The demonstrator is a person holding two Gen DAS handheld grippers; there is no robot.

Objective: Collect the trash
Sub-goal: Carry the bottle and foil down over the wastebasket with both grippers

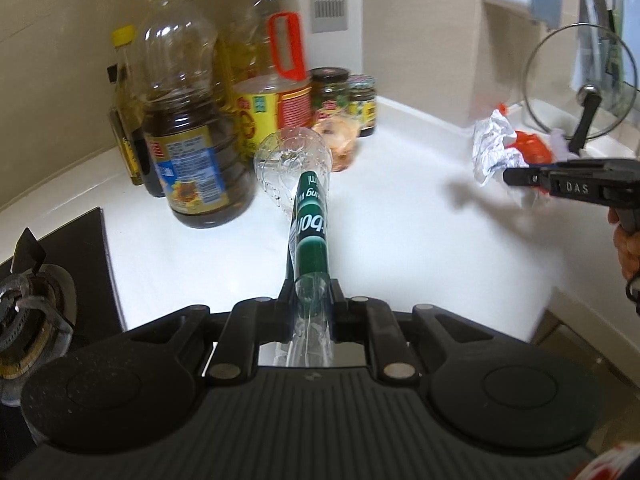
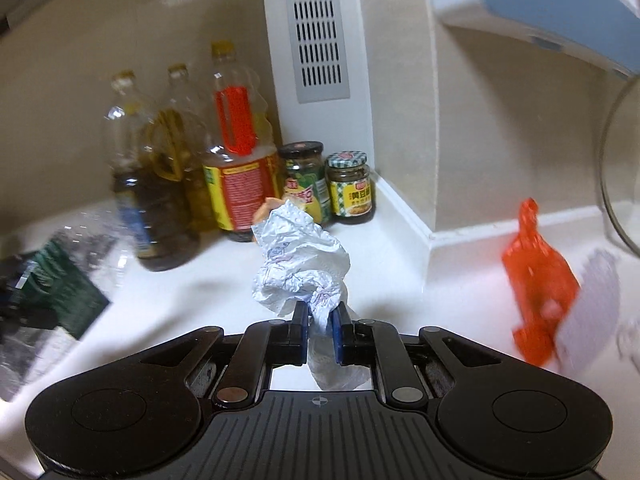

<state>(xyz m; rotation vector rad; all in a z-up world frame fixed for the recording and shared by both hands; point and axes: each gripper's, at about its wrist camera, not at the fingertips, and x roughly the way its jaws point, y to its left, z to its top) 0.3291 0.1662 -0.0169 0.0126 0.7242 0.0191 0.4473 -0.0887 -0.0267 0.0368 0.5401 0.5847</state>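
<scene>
Fingers [image 1: 292, 276] of the left gripper [image 1: 310, 292] are pinched on a crushed clear plastic bottle [image 1: 310, 216] with a green label. They clamp it near the lower edge of the label, so the flattened neck end runs back between them toward the camera and the bottle's clear base points forward, held clear of the white surface [image 1: 400, 240].

In the left wrist view, a gas burner [image 1: 28, 312] sits at the far left beside the surface. Behind the held bottle stand large oil bottles [image 1: 188, 140], one with a red handle, and to their right two small jars [image 1: 344, 96] in the corner.

Further right, the right gripper [image 1: 516, 178] reaches in from the edge of that view, carried by a person's hand [image 1: 628, 244]. Its fingers [image 2: 342, 328] are pressed together on a crumpled white paper wad [image 2: 300, 264]. The wad's thin tail is caught between them and hangs back toward the camera, while its bulk sticks out ahead of the fingertips, above the surface.

To the right of the wad, in the right wrist view, an orange-red plastic wrapper [image 2: 536, 284] lies on the surface near the wall, blurred. A glass pot lid [image 1: 580, 80] leans upright at the far right.
</scene>
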